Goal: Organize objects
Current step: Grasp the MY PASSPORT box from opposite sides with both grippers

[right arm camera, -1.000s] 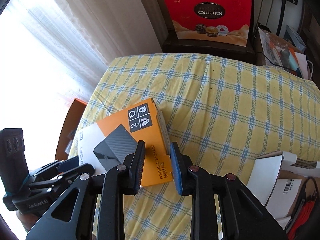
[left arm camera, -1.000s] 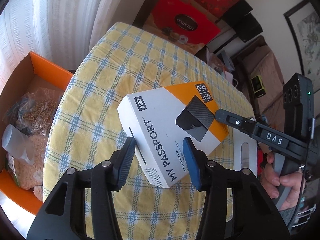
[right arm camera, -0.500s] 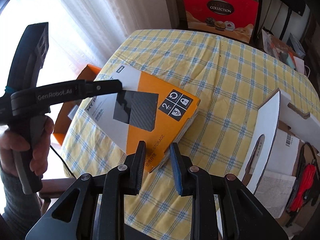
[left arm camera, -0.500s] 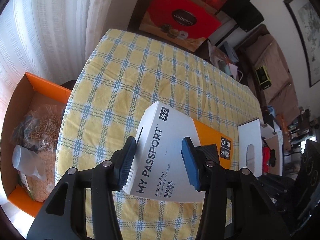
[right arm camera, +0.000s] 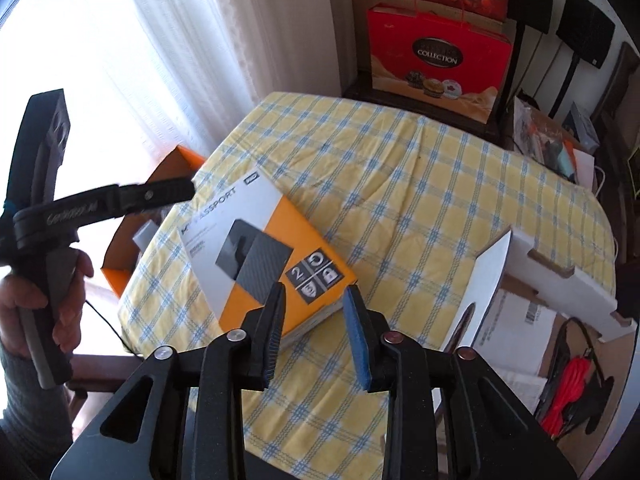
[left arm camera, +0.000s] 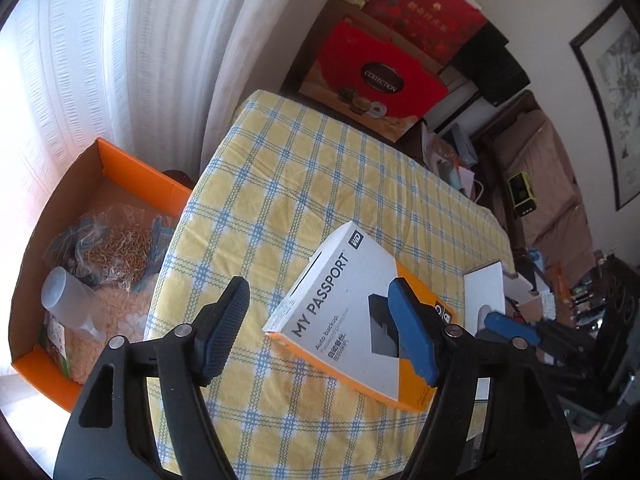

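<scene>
The white and orange hard-drive box lies flat on the surface, which has a yellow checked cloth, near its front edge. Neither tool holds it. The left hand-held gripper has its jaws spread wide, and the box sits just ahead between them but closer to the right finger, so I judge this arm must shift a little to the right. The long axis of the box runs away from this gripper and slants to the right. The right hand-held gripper is also open, less wide, and the orange corner of the box is directly before its fingertips; this arm looks the nearer one.

The left wrist view shows the orange-rimmed carton with bags and a plastic cup inside, beside the surface at the left. The right wrist view shows only a corner of it, but it shows the white cardboard box standing open at the right edge, a possible place for the box.
</scene>
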